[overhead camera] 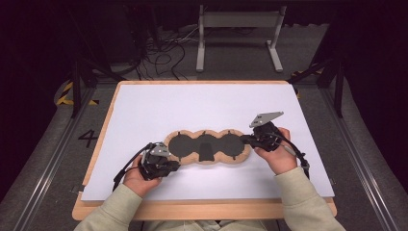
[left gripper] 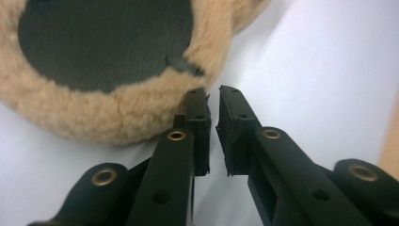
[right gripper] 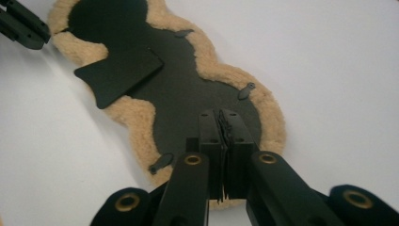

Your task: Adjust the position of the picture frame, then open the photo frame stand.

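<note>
My left tongs (left gripper: 212, 101) sit nearest, their jaws a narrow slit apart with nothing between them, tips just beside the woolly rim of the fleece pad (overhead camera: 208, 147). The pad lies flat in the middle of the white bench (overhead camera: 144, 106), three lobes in a row, dark fabric inside a tan fleece border, with a small dark flap (right gripper: 120, 73) at the middle lobe. My right tongs (right gripper: 221, 117) are pressed together over the end lobe at the other side; I can't tell whether they pinch any cloth.

I judge it light, limp and floppy: lifted by one end it should sag and fold. The fleece edge looks thick and grippy, the best place to bite, one lobe per hand. The thin dark loops (left gripper: 184, 66) on the rim seem too small to trust.
</note>
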Demonstrator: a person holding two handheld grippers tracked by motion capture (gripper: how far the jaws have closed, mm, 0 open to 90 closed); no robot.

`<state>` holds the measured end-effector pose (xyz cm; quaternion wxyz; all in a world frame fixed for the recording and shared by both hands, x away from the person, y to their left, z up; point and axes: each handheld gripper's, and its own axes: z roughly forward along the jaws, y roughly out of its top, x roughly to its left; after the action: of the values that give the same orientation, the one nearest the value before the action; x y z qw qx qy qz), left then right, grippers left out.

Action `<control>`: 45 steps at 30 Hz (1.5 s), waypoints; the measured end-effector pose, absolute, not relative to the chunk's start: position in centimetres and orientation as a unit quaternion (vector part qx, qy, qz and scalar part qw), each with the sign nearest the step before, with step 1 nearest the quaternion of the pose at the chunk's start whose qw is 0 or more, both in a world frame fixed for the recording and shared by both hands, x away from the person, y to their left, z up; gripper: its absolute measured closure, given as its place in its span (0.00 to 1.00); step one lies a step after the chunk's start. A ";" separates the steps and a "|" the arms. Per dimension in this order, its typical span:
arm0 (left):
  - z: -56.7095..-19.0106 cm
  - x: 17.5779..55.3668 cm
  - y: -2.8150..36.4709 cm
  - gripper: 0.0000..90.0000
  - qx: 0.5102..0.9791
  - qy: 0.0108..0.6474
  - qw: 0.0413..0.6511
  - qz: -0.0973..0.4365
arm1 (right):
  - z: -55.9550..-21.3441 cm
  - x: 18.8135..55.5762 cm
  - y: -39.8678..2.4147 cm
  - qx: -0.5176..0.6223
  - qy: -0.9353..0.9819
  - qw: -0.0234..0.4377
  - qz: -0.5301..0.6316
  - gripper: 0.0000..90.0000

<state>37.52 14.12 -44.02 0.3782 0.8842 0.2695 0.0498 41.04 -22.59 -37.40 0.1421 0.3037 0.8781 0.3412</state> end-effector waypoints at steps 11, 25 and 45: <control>-42.2 38.3 16.6 0.81 0.828 0.332 0.439 0.107 | -37.0 39.5 -22.0 0.284 0.882 0.133 0.352 1.00; -42.2 39.5 18.0 0.72 0.799 0.372 0.449 0.150 | -37.6 38.1 -19.7 0.251 0.893 0.099 0.361 1.00; -42.6 40.3 19.1 0.67 0.788 0.392 0.445 0.167 | -40.6 37.5 -15.9 0.238 0.913 0.040 0.330 1.00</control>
<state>40.25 19.05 -42.57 0.4446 0.7879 0.3920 0.1670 37.47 -15.89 -40.58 0.0405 0.2375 0.9125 0.3305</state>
